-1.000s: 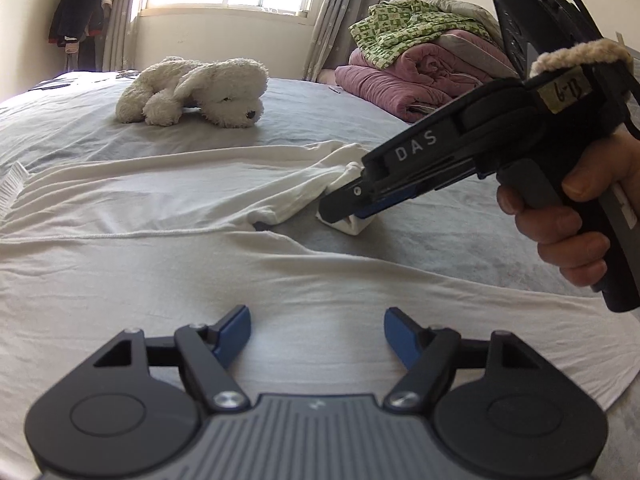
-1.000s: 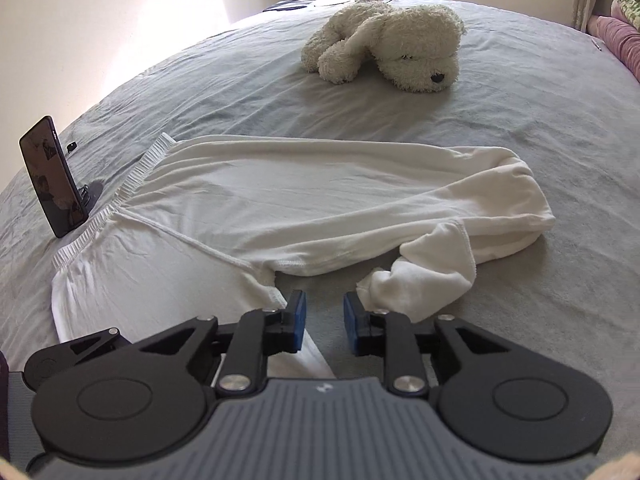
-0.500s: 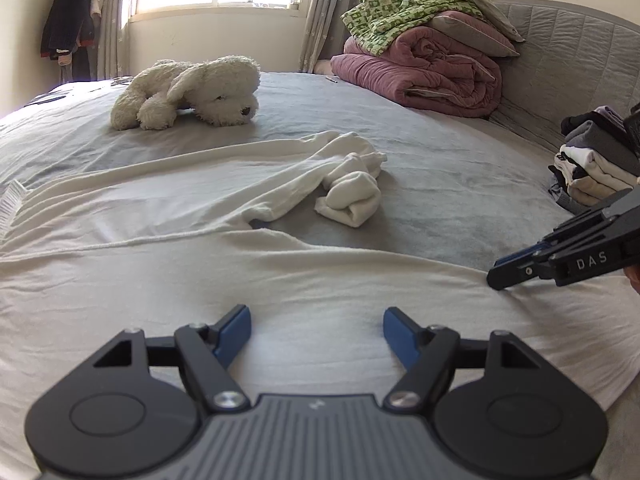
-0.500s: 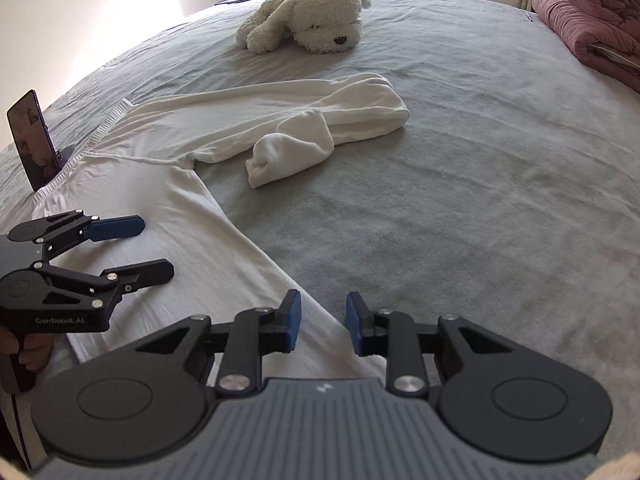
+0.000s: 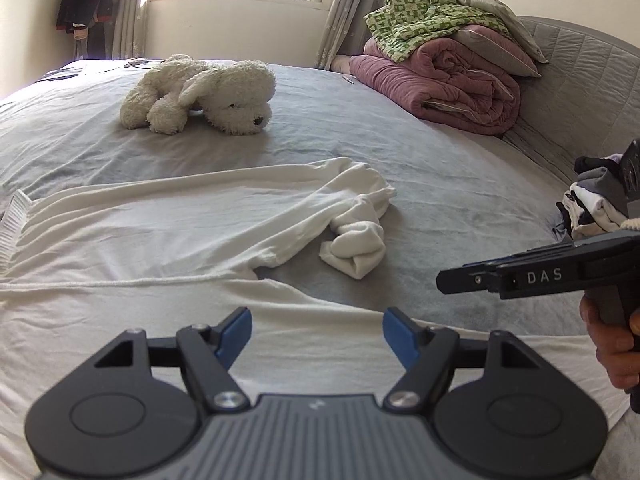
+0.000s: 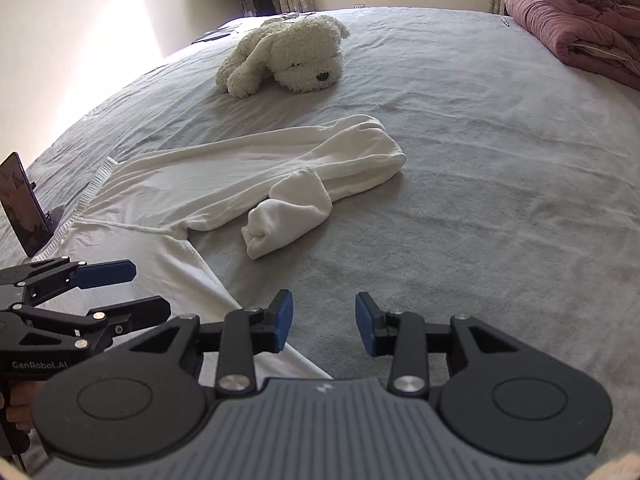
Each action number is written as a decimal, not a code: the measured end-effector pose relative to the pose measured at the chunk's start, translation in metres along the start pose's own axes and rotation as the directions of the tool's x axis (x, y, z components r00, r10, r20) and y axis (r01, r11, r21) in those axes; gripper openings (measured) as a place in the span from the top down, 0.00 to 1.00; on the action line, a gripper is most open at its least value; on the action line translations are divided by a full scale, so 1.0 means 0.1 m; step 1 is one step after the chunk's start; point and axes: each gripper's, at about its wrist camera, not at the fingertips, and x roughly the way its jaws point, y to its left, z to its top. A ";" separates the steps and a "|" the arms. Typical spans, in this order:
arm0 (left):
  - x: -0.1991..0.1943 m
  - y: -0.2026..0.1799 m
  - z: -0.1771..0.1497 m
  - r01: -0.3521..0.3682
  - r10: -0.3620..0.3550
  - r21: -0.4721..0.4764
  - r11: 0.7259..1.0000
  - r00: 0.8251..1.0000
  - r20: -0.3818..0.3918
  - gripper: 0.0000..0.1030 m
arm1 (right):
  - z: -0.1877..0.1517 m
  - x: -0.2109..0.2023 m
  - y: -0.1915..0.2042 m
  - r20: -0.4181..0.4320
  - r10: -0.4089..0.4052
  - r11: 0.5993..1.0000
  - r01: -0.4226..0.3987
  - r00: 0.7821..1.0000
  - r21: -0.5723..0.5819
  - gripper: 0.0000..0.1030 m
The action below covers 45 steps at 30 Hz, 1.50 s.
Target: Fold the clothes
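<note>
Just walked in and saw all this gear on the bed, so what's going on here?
A person is folding laundry with a handheld gripper in each hand. A pair of white pants lies spread on the grey bed, the far leg's end bunched up. The left gripper hovers open over the near leg; the right gripper, also open, is beside it at that leg's edge. Neither holds anything. A plush dog, a rolled quilt and a stack of folded clothes sit around.

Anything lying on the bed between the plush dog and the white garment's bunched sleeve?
Nothing: only bare grey bedsheet separates the plush dog from the white garment, shown in both wrist views.
</note>
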 end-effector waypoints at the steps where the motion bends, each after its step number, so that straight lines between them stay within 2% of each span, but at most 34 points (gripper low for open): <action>1: 0.01 0.02 0.03 -0.006 0.006 -0.007 1.000 1.000 -0.003 0.28 | 0.04 0.04 0.00 0.002 0.012 1.000 -0.012 1.000 0.017 0.60; 7: 0.15 0.24 0.07 -0.056 0.053 -0.072 0.996 0.998 -0.041 0.29 | 0.26 0.28 0.03 0.009 0.076 0.990 -0.076 0.997 0.115 0.53; 12: 0.22 0.34 0.08 -0.068 0.062 -0.109 0.992 0.996 -0.063 0.30 | 0.33 0.51 0.04 -0.016 0.067 0.989 -0.065 0.998 0.132 0.54; 13: 0.23 0.35 0.08 -0.068 0.061 -0.110 0.992 0.996 -0.066 0.30 | 0.34 0.53 0.05 -0.023 0.064 0.991 -0.061 0.998 0.119 0.58; 14: 0.24 0.35 0.08 -0.070 0.063 -0.107 0.992 0.996 -0.070 0.30 | 0.34 0.54 0.05 -0.030 0.060 0.993 -0.056 0.998 0.103 0.77; 15: 0.25 0.35 0.07 -0.072 0.065 -0.101 0.992 0.995 -0.072 0.30 | 0.35 0.54 0.05 -0.034 0.053 0.995 -0.050 0.998 0.088 0.90; 17: 0.25 0.34 0.07 -0.074 0.068 -0.089 0.993 0.995 -0.074 0.30 | 0.38 0.48 0.04 -0.031 0.015 0.999 -0.014 0.999 0.050 0.92; 19: 0.26 0.34 0.07 -0.076 0.070 -0.081 0.994 0.995 -0.075 0.30 | 0.42 0.39 0.02 -0.009 -0.075 0.997 0.075 0.997 -0.015 0.92; 21: 0.27 0.34 0.07 -0.078 0.072 -0.079 0.994 0.994 -0.076 0.30 | 0.46 0.30 0.00 0.022 -0.173 0.981 0.174 0.985 -0.081 0.93; 23: 0.27 0.34 0.07 -0.079 0.073 -0.080 0.994 0.994 -0.076 0.30 | 0.48 0.19 -0.02 0.077 -0.280 0.945 0.289 0.957 -0.155 0.93; 26: 0.27 0.35 0.07 -0.080 0.074 -0.080 0.994 0.994 -0.077 0.30 | 0.46 0.05 -0.04 0.193 -0.428 0.849 0.466 0.883 -0.250 0.93; 29: 0.28 0.34 0.07 -0.081 0.075 -0.081 0.993 0.994 -0.076 0.30 | 0.41 -0.05 -0.10 0.301 -0.511 0.759 0.587 0.805 -0.282 0.93; 31: 0.28 0.34 0.07 -0.083 0.078 -0.080 0.993 0.994 -0.075 0.30 | 0.35 -0.07 -0.16 0.344 -0.543 0.713 0.637 0.766 -0.292 0.93; 33: 0.29 0.34 0.07 -0.088 0.082 -0.076 0.993 0.994 -0.073 0.30 | 0.28 -0.04 -0.23 0.360 -0.570 0.676 0.671 0.739 -0.306 0.93; 37: 0.31 0.33 0.06 -0.100 0.096 -0.055 0.993 0.993 -0.071 0.30 | 0.18 0.13 -0.46 0.337 -0.622 0.636 0.707 0.706 -0.308 0.93; 38: 0.31 0.32 0.06 -0.104 0.100 -0.048 0.993 0.992 -0.071 0.30 | 0.15 0.18 -0.52 0.321 -0.636 0.633 0.712 0.702 -0.305 0.93; 39: 0.32 0.31 0.06 -0.108 0.105 -0.041 0.993 0.992 -0.072 0.30 | 0.13 0.22 -0.58 0.286 -0.642 0.647 0.703 0.711 -0.297 0.93; 43: 0.33 0.27 0.07 -0.120 0.119 -0.009 0.993 0.990 -0.079 0.30 | 0.06 0.30 -0.81 0.122 -0.620 0.742 0.630 0.775 -0.229 0.90; 45: 0.32 0.25 0.11 -0.108 0.109 0.007 0.994 0.991 -0.080 0.31 | 0.10 0.21 -0.86 0.078 -0.568 0.802 0.572 0.819 -0.172 0.78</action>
